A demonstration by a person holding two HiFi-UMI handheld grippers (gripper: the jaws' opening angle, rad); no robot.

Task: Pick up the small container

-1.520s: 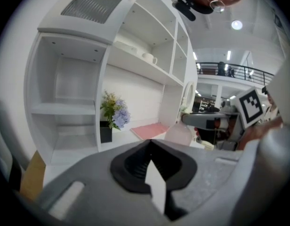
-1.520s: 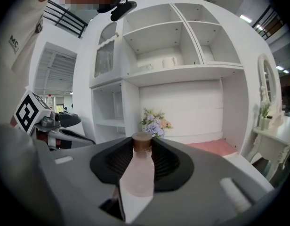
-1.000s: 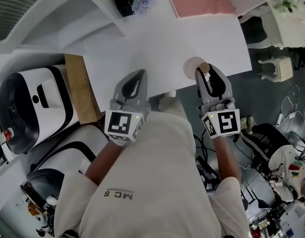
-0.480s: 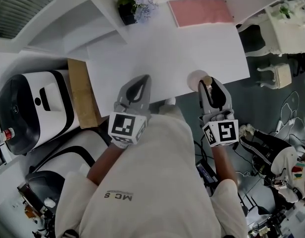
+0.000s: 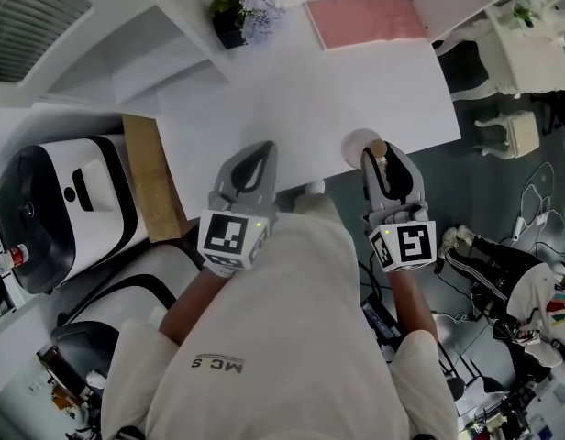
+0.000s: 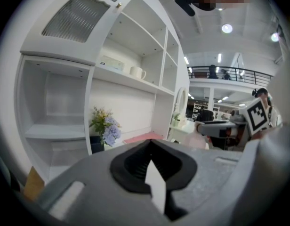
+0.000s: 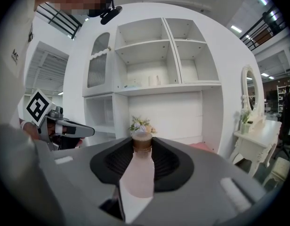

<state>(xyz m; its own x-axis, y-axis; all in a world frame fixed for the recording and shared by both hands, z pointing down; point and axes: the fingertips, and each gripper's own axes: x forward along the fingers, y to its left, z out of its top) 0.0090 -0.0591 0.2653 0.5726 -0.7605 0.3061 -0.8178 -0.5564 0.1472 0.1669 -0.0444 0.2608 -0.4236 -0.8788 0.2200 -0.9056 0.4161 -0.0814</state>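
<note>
- Pink-frosted body, brown cap: in the head view, find the small container (image 5: 379, 147) clamped in the right gripper (image 5: 383, 157) at the near edge of the white table (image 5: 301, 90), beside or over a round white disc (image 5: 357, 142). Cannot tell whether it is clear of the surface.
- In the same view, locate the left gripper (image 5: 252, 165) at the table edge, well apart from the container.
- In the left gripper view, read the jaws as drawn close together with nothing gripped. Note the flowers (image 6: 104, 125) on the shelving beyond.
- In the right gripper view, confirm a medium spread, pads pressed on both sides of the upright container, cap standing just above them.
- Treat as light, rigid and probably smooth-walled, so liable to slip or pivot, and possibly breakable.
- Take hold across the body below the shoulder, never by the cap. Apply moderate, even pressure and carry upright.
</note>
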